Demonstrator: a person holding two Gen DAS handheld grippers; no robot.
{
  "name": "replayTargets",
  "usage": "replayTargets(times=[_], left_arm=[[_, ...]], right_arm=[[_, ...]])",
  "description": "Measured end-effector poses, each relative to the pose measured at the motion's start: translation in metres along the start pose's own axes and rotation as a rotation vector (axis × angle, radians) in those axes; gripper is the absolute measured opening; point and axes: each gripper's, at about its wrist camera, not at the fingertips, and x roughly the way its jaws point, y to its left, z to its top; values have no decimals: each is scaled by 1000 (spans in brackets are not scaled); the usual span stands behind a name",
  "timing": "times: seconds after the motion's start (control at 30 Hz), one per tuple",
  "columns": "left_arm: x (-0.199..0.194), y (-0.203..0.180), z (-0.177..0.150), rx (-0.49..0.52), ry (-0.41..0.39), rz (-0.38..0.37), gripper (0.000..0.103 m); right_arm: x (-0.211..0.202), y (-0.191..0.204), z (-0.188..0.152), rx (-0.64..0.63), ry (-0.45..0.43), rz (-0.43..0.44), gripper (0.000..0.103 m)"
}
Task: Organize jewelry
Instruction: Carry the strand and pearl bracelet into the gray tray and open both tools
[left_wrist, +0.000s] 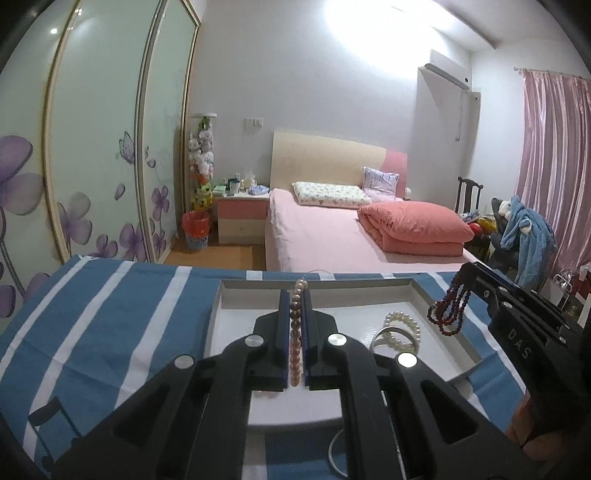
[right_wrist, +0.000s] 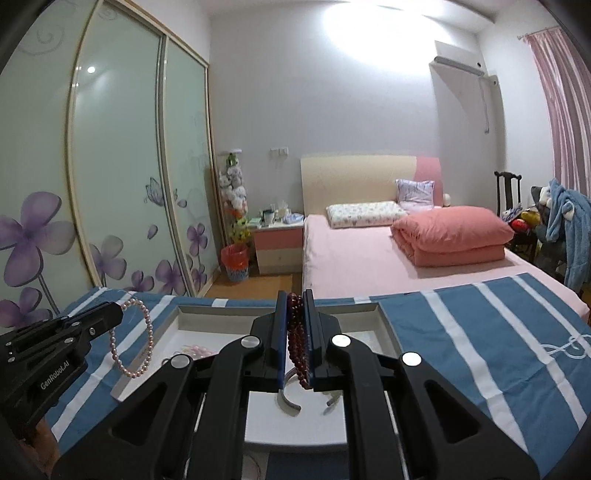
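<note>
My left gripper (left_wrist: 295, 295) is shut on a pink pearl bracelet (left_wrist: 294, 332), held above the white tray (left_wrist: 439, 301); the bracelet also hangs from it in the right wrist view (right_wrist: 131, 338). My right gripper (right_wrist: 294, 295) is shut on a dark red bead bracelet (right_wrist: 297, 339), which dangles over the tray's right side in the left wrist view (left_wrist: 448, 314). A white pearl bracelet (left_wrist: 404, 328) and a silver bangle (left_wrist: 388, 332) lie in the tray. An open silver bangle (right_wrist: 291, 400) lies under the right gripper.
The tray (right_wrist: 384, 321) sits on a blue and white striped cloth (left_wrist: 110, 325). Beyond the table edge are a pink bed (left_wrist: 332, 236), a wardrobe with flowered glass doors (left_wrist: 92, 166) and a chair with clothes (left_wrist: 524, 232).
</note>
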Motion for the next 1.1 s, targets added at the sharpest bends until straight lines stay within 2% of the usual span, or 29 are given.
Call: replayTargets(times=[0.57, 0.6, 0.67, 0.7, 1.1], left_arm=[[67, 3, -9, -19, 117, -23, 7], [67, 3, -10, -25, 122, -20, 8], [67, 7, -12, -34, 127, -13, 9], [67, 10, -11, -37, 126, -6, 9], [40, 23, -11, -64, 112, 23, 12]], right_arm=[[68, -6, -8, 45, 170, 17, 10], [67, -6, -8, 43, 175, 14, 12], [66, -7, -8, 43, 171, 10, 26], [63, -7, -8, 45, 167, 7, 37], [41, -9, -8, 46, 159, 15, 38]])
